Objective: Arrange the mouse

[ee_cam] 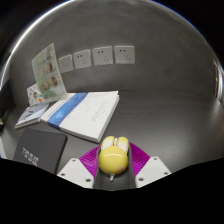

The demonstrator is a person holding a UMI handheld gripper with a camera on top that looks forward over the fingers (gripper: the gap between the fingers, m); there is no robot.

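the yellow mouse [113, 155] is sitting between the two fingers of the gripper [113, 172], its rounded back facing the camera and its nose pointing ahead toward the desk. the magenta pads [141, 158] are pressing in against its flanks from both sides, with no gap showing, so the fingers are pinching the mouse rather than merely bracketing it. that side-on hold is likely keeping the body steady while it is being carried or nudged into place. whether the mouse is resting on the desk or riding just above it is hard to tell.

just beyond the mouse, a white booklet [85, 112] is lying at an angle, and a dark flat slab [35, 155] is lying beside it nearer the fingers. further back, a printed card [46, 75] is leaning against the wall beneath a row of wall sockets [100, 56]. judging from this, the mouse is being held ready for setting down on the grey desk [160, 115], where bare surface is lying open.
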